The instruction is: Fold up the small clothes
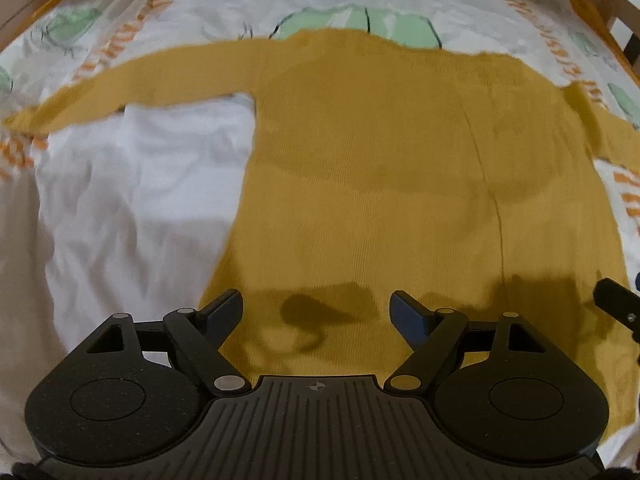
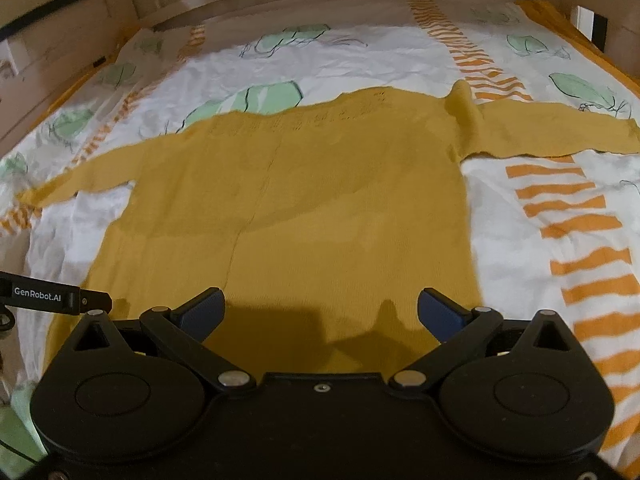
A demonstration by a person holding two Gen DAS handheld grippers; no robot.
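One mustard-yellow ribbed knit sweater (image 1: 380, 168) lies flat across the middle of the frame, both sleeves spread, on a crinkled white bed sheet (image 2: 520, 240) printed with green leaves and orange stripes. Left claw (image 1: 316, 312) and right claw (image 2: 321, 311) gape wide, empty, over its hem.

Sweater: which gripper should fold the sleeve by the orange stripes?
Right, probably. The right gripper hovers open over the sweater's hem, nearer that sleeve. The left gripper, also open, sits toward the opposite sleeve.
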